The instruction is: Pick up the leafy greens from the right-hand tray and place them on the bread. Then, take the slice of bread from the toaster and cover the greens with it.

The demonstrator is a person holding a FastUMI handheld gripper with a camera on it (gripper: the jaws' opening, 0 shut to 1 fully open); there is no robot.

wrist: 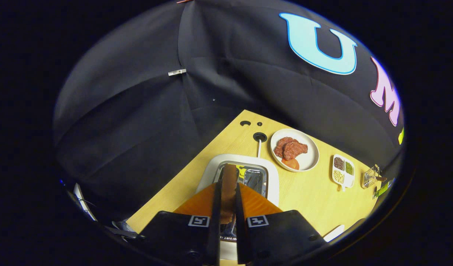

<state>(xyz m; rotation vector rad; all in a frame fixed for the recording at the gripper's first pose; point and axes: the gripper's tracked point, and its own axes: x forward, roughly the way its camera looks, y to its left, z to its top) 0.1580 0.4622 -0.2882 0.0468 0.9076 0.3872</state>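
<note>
A slice of bread point(229, 175) stands edge-on between my fingers, its brown crust facing me, and my gripper point(228, 188) is shut on it. The slice sits directly over the white toaster point(272, 177), whose metal slots point(255, 179) show just beyond the fingertips. I cannot tell whether the bottom of the slice is still inside a slot. The toaster stands on a light wooden table point(307, 195).
Right of the toaster lies a white plate point(312, 159) with brown meat pieces point(291, 147) and a tomato slice point(291, 163). Further right are a small divided dish of grains point(343, 170) and a wire basket point(370, 176). A cable hole point(259, 136) sits behind the toaster.
</note>
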